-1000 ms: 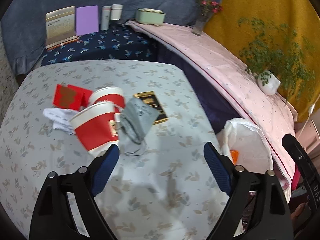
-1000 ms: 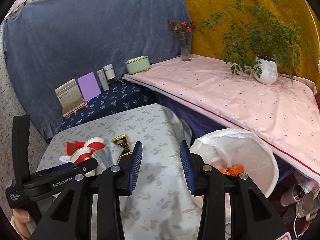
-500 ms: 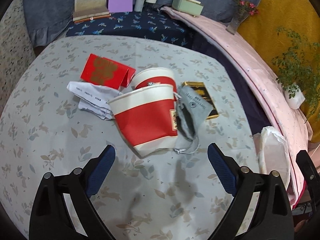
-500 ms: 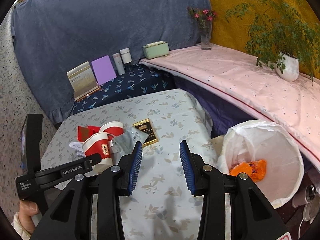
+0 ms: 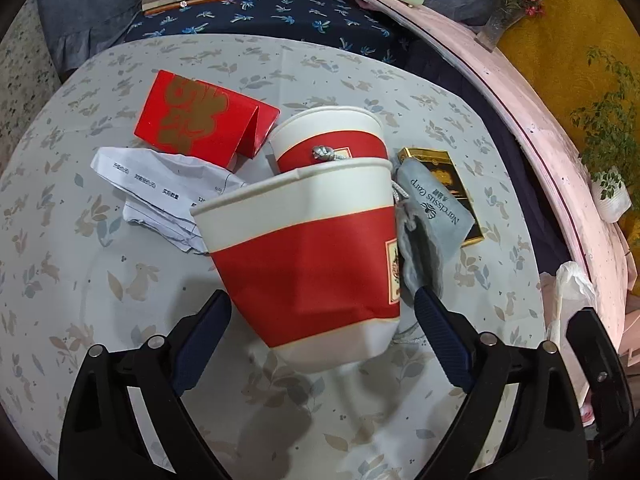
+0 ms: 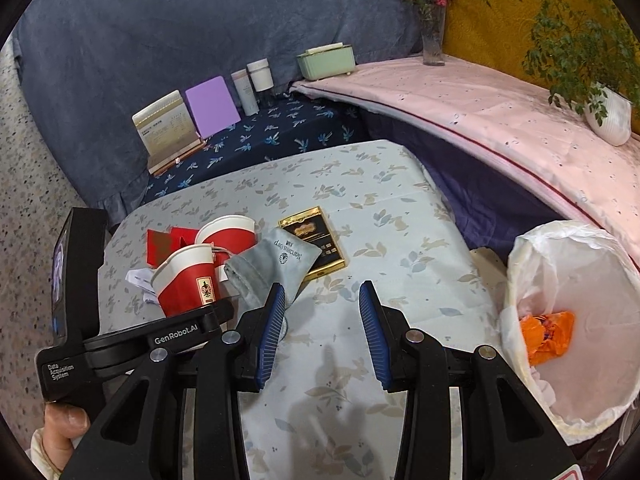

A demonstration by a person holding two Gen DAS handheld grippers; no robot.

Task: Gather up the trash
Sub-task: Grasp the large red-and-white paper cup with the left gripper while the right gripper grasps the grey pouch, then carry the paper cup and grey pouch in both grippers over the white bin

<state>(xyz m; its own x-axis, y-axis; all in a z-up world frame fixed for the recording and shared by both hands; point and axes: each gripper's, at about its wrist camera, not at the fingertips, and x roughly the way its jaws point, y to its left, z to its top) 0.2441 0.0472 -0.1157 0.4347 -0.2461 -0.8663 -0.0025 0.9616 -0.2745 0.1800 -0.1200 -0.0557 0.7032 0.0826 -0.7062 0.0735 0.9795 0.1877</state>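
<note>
A red and white paper cup (image 5: 308, 256) stands on the round table (image 5: 80, 280), with a second cup (image 5: 332, 136) just behind it. My left gripper (image 5: 322, 312) is open, its fingers on either side of the near cup's base. A grey drawstring pouch (image 5: 432, 208), a black and gold box (image 5: 452, 176), a red folded card (image 5: 196, 116) and crumpled paper (image 5: 156, 188) lie around the cups. My right gripper (image 6: 322, 312) is open and empty above the table, right of the near cup (image 6: 186, 284). A white-lined trash bin (image 6: 576, 320) holds orange trash (image 6: 546, 334).
A dark blue bench (image 6: 256, 140) behind the table carries a booklet (image 6: 166, 128), a purple card (image 6: 210, 106) and two bottles (image 6: 254, 80). A pink shelf (image 6: 500, 120) holds a green box (image 6: 326, 60), a flower vase (image 6: 432, 36) and a potted plant (image 6: 600, 108).
My left gripper has moved forward and down to the near cup, whose base now sits between the open fingers. My right gripper has shifted little and stays open.
</note>
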